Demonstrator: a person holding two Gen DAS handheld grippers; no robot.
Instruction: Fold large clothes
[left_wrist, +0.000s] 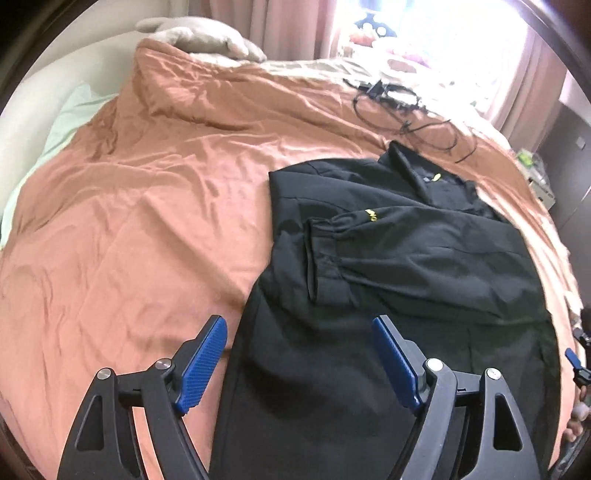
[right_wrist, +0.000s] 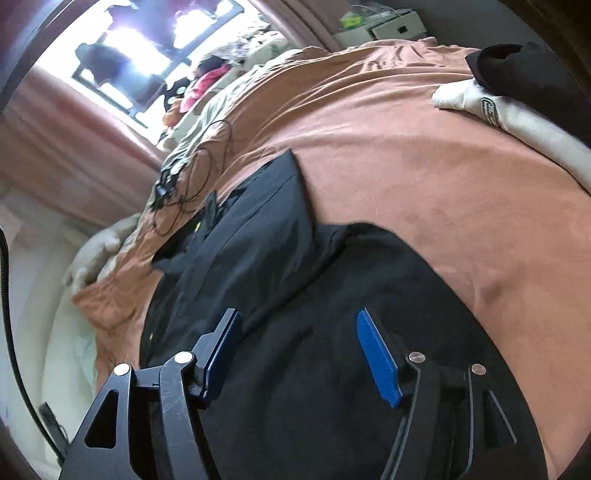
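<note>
A large black jacket (left_wrist: 388, 258) lies spread on the orange bedspread (left_wrist: 147, 206), a sleeve folded across its chest with a small yellow logo showing. My left gripper (left_wrist: 299, 332) hangs above the jacket's lower left edge, jaws wide apart, nothing between the blue pads (left_wrist: 203, 358). In the right wrist view the same jacket (right_wrist: 295, 295) fills the lower middle. My right gripper (right_wrist: 299, 328) hovers over the black cloth, open, with no fabric pinched between its blue pads (right_wrist: 376, 354).
Black cables (left_wrist: 406, 110) with a small device lie on the bed beyond the jacket's collar. A beige pillow (left_wrist: 199, 37) sits at the head. A folded white cloth (right_wrist: 498, 110) and a black garment (right_wrist: 524, 70) rest at the far right. Pink curtains (left_wrist: 288, 26) frame a bright window.
</note>
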